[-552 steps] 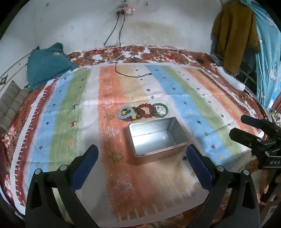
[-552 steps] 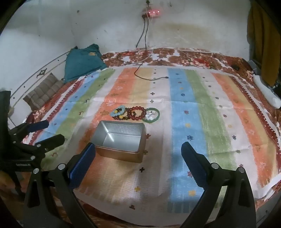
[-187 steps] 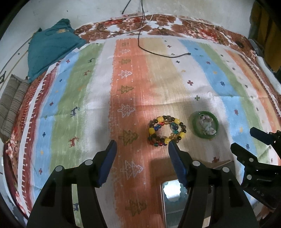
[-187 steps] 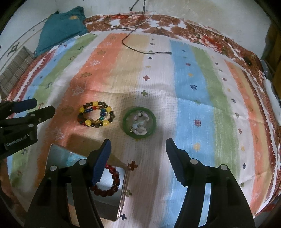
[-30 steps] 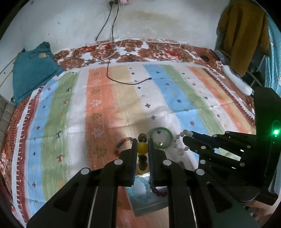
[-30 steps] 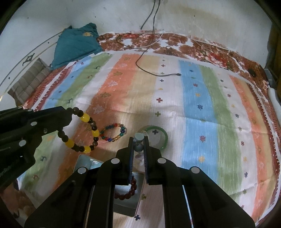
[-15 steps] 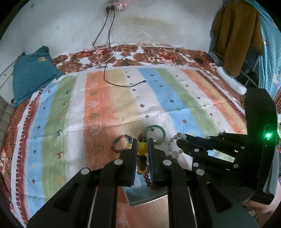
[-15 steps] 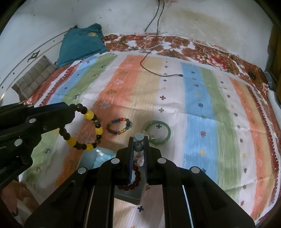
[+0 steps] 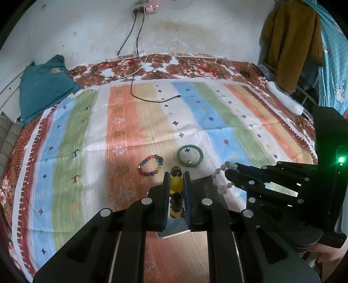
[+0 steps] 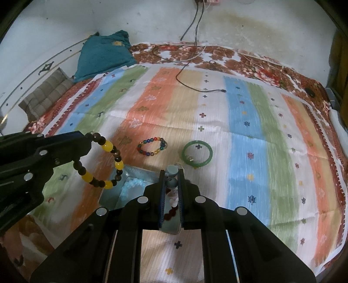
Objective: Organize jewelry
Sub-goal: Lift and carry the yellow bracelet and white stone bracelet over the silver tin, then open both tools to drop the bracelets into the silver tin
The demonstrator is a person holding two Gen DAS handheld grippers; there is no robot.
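Left gripper (image 9: 176, 177) clamped on yellow-and-dark bead bracelet (image 10: 104, 162). Right gripper (image 10: 171, 173) clamped on pale bead bracelet (image 9: 219, 178). Both above metal tin (image 10: 108, 196), probably; tin mostly hidden.

This is a bedroom in a home: a bed (image 9: 239, 65) with a brown flowered sheet fills most of both views, and a striped cloth (image 9: 87, 141) with small crosses and trees is spread over it. At the upper left of the frame lie a teal pillow (image 10: 104, 54) and a checked cushion (image 10: 45, 91) against a stained white wall (image 9: 206, 28). Cables (image 9: 134, 43) hang from a wall socket (image 9: 145, 7) at the top, and a mustard jacket (image 9: 289, 41) hangs at the upper right beside a blue patterned curtain (image 9: 335, 65).
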